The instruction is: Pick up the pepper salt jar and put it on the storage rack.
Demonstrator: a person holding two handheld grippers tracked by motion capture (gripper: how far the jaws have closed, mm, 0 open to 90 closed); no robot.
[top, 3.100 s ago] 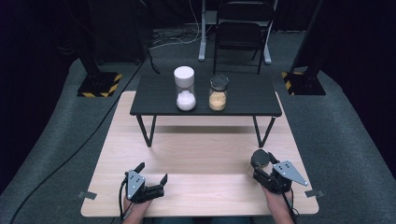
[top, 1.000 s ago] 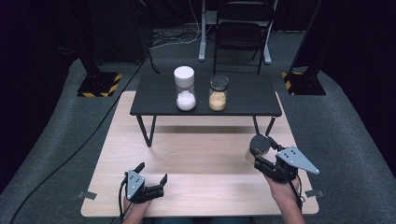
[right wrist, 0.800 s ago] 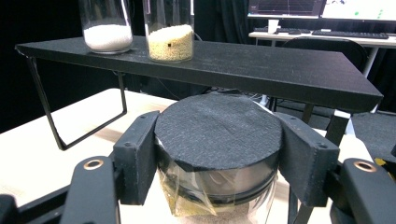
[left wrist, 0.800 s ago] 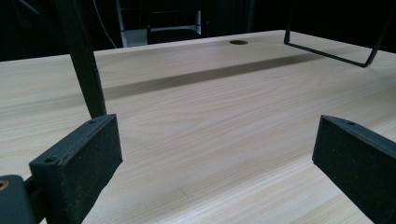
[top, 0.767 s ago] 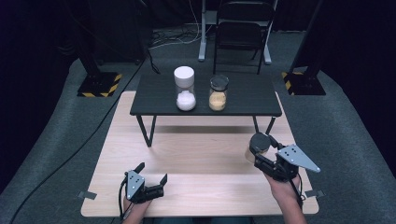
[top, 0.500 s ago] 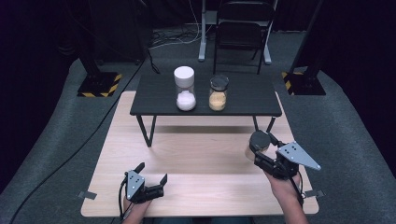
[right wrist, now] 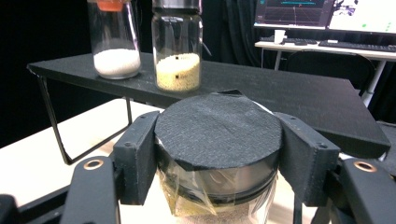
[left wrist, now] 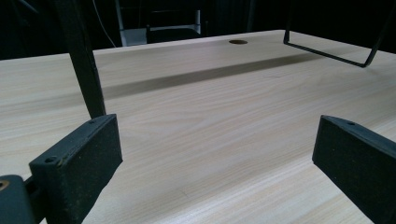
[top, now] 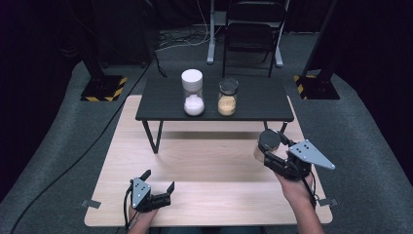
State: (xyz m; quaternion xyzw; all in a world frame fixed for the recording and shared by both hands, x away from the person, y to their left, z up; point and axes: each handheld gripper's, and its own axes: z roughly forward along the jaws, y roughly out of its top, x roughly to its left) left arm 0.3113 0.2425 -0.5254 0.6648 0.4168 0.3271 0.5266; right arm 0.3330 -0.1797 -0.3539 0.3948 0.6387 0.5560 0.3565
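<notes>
A: What's different from a second ago?

B: The right gripper (top: pixel 271 149) has lifted its black-lidded jar (right wrist: pixel 219 140) a little higher off the counter (top: pixel 204 165); its jaws clamp the jar just under the lid.

A: So where is it headed?

B: Probably the black shelf (top: pixel 253 100), beside the white-filled jar (top: pixel 193 92) and the yellow-filled jar (top: pixel 227 97).

A: And the left gripper (top: pixel 157 187)?

B: Resting low on the counter, jaws wide apart, holding nothing.

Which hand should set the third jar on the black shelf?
Right. Its tongs already clamp the jar near the shelf; the left tongs are open on the table's near edge.
</notes>
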